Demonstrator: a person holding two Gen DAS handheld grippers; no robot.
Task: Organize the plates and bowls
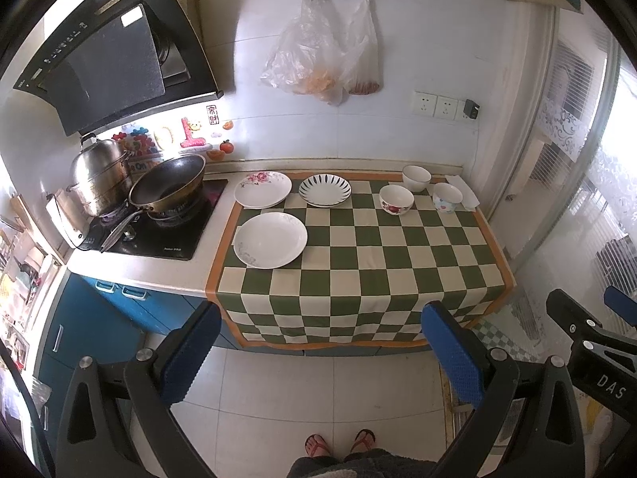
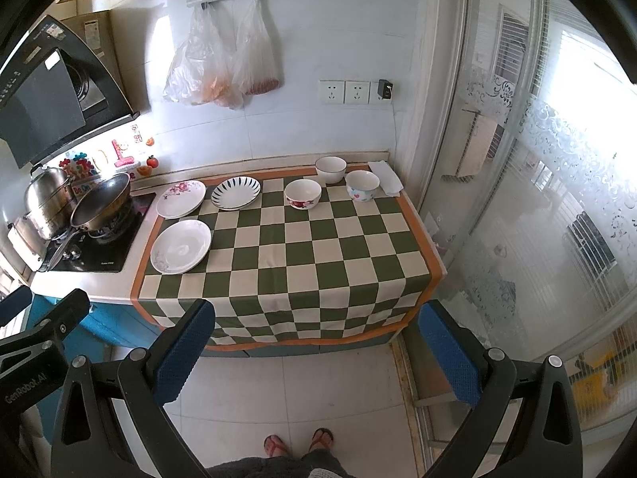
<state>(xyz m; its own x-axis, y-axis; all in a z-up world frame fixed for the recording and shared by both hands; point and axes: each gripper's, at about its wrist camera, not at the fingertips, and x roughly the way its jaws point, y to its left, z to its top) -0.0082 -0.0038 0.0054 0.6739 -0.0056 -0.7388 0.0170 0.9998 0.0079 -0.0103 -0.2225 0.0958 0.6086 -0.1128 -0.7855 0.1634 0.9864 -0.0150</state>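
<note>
checkered cloth point(image 1: 358, 247) bears plates point(image 1: 270, 240) and bowls point(image 1: 396, 199) — left gripper point(image 1: 322, 354), right gripper point(image 2: 318, 352) both wide, empty.

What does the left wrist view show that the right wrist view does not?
Only the left wrist view: the blue cabinet doors below the stove, clutter at the far left edge, and the right gripper from outside.

Only the right wrist view: much more of the frosted glass door, and the left gripper from outside.

Both: three plates and three bowls on the checked cloth, the wok, the steamer pot, two hanging bags, and open, empty jaws.
</note>
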